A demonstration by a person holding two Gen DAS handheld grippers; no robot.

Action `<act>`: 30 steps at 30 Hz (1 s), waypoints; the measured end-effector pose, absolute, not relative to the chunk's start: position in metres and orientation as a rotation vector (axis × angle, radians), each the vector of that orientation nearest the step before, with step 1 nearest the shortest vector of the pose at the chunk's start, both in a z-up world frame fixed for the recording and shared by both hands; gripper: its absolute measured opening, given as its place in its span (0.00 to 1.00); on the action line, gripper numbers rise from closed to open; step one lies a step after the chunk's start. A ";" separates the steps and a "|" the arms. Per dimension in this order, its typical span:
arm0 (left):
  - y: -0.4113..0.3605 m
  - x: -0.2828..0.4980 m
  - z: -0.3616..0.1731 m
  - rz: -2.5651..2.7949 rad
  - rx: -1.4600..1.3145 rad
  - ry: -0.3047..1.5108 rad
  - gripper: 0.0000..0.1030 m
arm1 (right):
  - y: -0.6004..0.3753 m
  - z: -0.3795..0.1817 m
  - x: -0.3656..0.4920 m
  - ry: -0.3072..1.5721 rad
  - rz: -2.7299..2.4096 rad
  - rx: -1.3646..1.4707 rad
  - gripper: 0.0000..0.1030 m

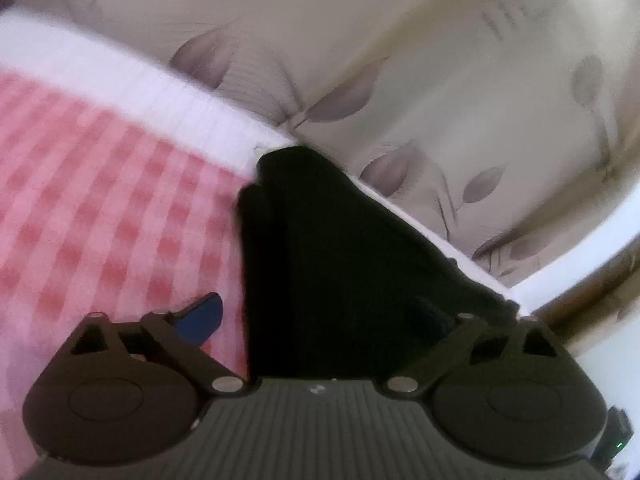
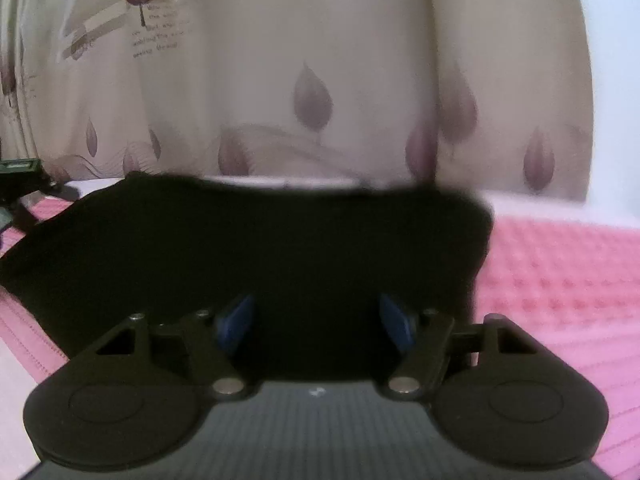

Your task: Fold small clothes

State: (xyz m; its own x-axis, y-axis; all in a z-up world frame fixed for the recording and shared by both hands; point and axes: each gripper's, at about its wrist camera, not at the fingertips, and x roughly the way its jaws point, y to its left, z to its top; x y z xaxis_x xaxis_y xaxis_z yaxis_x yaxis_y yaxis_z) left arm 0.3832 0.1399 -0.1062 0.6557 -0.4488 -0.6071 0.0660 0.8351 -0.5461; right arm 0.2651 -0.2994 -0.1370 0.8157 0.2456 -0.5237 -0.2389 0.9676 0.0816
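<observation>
I hold one pair of tongs in each hand. My left tongs (image 1: 316,316) are spread wide. One blue tip (image 1: 200,318) shows on the pink checked blanket (image 1: 100,200). The other tip is hard to see against the dark cloth. The black cloth (image 1: 340,260) lies right in front of these tongs and a bit to their right side. It runs away from them like a long strip and gets thin at the far end, by the blanket's white edge (image 1: 160,92). I cannot tell if the hidden tip is touching the cloth or only over it.

My right tongs (image 2: 316,320) are spread wide too. Both blue tips (image 2: 236,320) stand apart with black cloth (image 2: 260,248) behind and between them. They are not pinching it. From here the cloth lies sideways, going from left to right across the front of the tongs. Its long way goes across, not away.

So both tongs are close to the cloth. I think the right tongs face its long side and the left tongs look along it from one end. Behind it is a pale curtain with leaves (image 2: 320,80).

I think the next fold has to go across the long way. The picture is blurry, so the edges are hard to find.
</observation>
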 end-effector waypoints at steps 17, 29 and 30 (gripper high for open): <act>0.100 0.391 -0.106 -0.286 -0.281 0.775 0.33 | -0.316 -0.130 0.250 0.422 0.355 0.117 0.96; 0.080 0.387 -0.108 -0.211 -0.125 0.746 0.41 | -0.288 -0.141 0.273 0.606 0.322 -0.021 0.97; 0.079 0.386 -0.108 -0.205 -0.109 0.741 0.43 | -0.286 -0.143 0.275 0.619 0.320 -0.033 0.98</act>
